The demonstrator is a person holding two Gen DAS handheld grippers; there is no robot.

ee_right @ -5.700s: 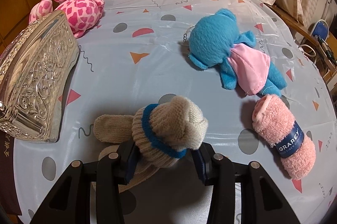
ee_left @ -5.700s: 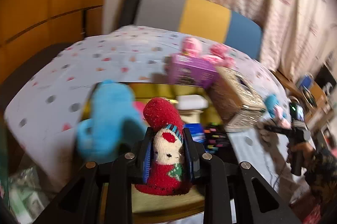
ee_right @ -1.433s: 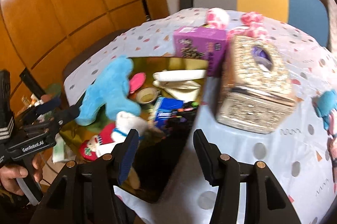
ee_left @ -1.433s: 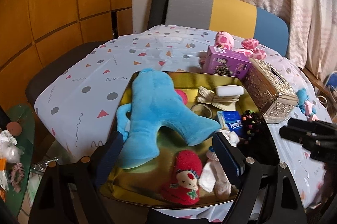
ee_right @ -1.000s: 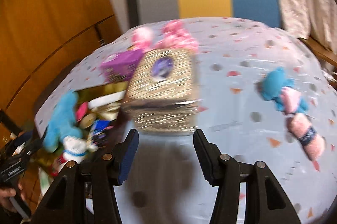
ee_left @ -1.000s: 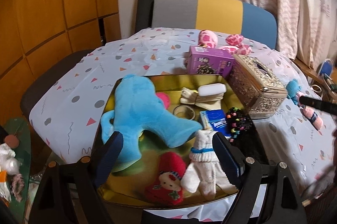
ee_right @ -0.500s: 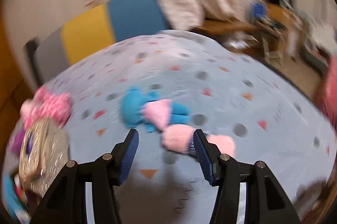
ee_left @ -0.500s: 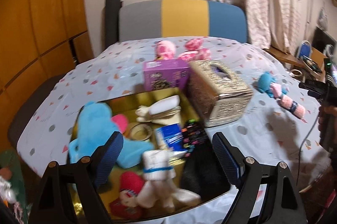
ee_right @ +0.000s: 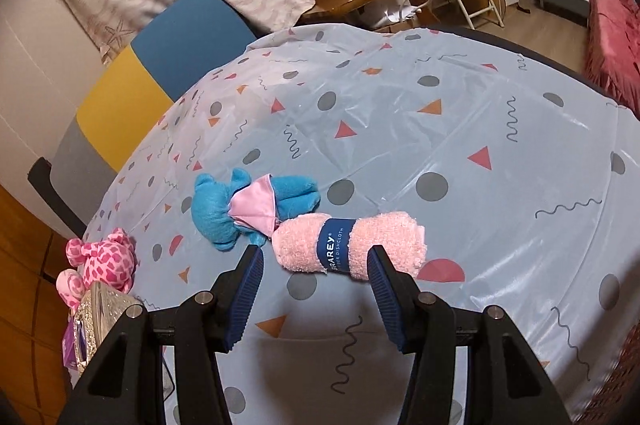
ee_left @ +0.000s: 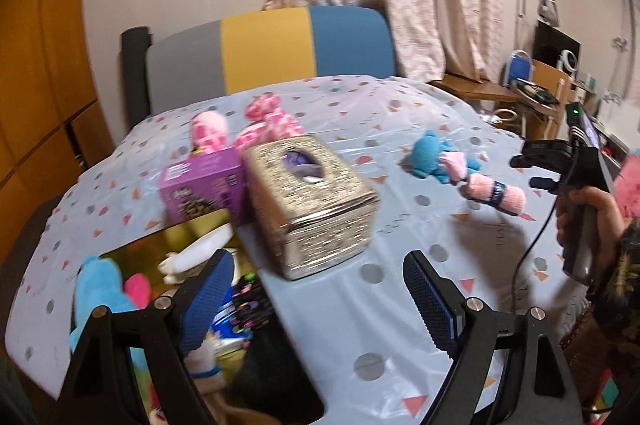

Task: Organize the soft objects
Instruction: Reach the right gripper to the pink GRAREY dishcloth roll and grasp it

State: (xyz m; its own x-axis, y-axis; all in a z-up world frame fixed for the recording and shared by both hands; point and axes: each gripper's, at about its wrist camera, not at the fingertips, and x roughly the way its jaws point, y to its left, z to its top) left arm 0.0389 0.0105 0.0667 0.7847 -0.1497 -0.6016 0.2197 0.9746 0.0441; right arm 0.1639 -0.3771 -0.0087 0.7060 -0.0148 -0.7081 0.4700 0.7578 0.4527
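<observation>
1. Two sets of tongs are empty here. The right tongs (ee_right: 316, 285) stand spread with nothing pinched, hanging just short of the rolled pink dishcloth (ee_right: 352, 245), whose blue band faces them; the roll lies on the tabletop (ee_right: 440, 129), crosswise to the jaws and apparently longer than the gap between them.
2. The risk at the dishcloth, as I judge it: if the jaws come down along the roll's length, they will land on it rather than around it, shove it along the slick plastic cover, or nip only loose terry so that the roll sags or unwinds when lifted.
3. Touching the dishcloth's left end is the blue plush toy (ee_right: 248, 209) with its pink bib. A careless close could catch a leg of it and drag both things together.
4. Well left of the dishcloth in the left wrist view, the left tongs (ee_left: 316, 297) are spread wide and empty above the tabletop's near edge, beside the gold tray (ee_left: 152, 245), which already holds a blue plush, a sock and other small things.
5. The silver tissue box (ee_left: 312, 205) stands between the dishcloth and the tray. A low carry could knock it.
6. Farthest left of the dishcloth, behind the purple box (ee_left: 200, 185), lies the pink spotted plush (ee_right: 104, 261), easily overlooked.
</observation>
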